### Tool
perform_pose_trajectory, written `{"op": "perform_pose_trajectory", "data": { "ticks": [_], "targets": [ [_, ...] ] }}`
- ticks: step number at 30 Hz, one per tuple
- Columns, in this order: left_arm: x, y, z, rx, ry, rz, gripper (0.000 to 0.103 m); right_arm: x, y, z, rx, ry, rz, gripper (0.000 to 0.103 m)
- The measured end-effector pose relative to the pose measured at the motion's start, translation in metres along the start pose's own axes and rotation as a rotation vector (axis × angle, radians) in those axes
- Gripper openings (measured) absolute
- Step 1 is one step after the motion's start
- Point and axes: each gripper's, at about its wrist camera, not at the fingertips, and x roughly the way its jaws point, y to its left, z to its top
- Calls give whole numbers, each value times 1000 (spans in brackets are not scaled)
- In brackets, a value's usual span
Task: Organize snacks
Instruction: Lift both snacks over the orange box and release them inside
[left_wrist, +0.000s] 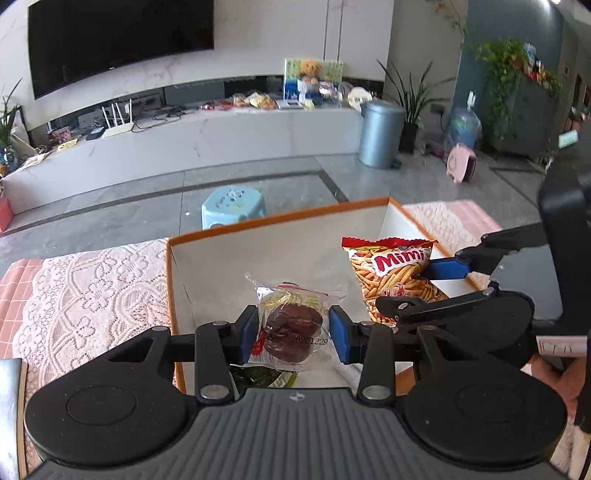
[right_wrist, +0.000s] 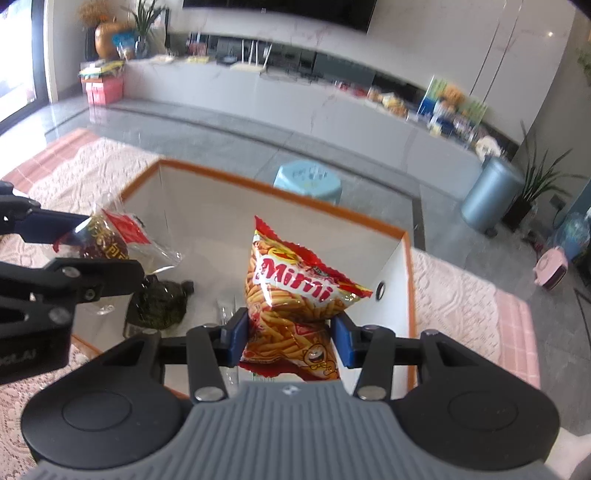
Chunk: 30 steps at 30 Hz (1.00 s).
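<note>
Both grippers are poked in over the orange-rimmed box (left_wrist: 280, 221), which sits on a lace-covered surface (left_wrist: 92, 295). The left gripper (left_wrist: 293, 334) comes in level from the near side, its blue fingers (left_wrist: 248, 334) clamped on either side of a clear-wrapped dark cake (left_wrist: 291, 328), held just above the white floor of the box. The right gripper (right_wrist: 290, 339) sits beside it on the right with its fingers (right_wrist: 236, 341) squeezed onto the lower half of the red Mimi snack bag (right_wrist: 295, 291), and the bag stands up tall out of the grip, over the right end of the box.

A dark green packet (right_wrist: 160, 304) lies on the box floor under the left gripper; in the left wrist view only a sliver of it peeks out below the cake, so no idea what it is. The print on the cake wrapper is mostly unreadable apart from a date stamp. The right wrist view is a bit smeared, and the near wall of the box is hidden behind both gripper bodies
</note>
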Motion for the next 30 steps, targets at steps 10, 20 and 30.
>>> {"op": "perform_pose_trajectory", "data": {
  "ticks": [10,20,30],
  "targets": [
    [40,-2,-9,57,97,34,47,51,-3,0,26,137,54,46],
    [58,-6,-12,75,190,101,47,82,-6,-8,54,244,84,46],
    [55,-12,-16,70,227,112,48,82,-7,-10,99,262,90,48]
  ]
}}
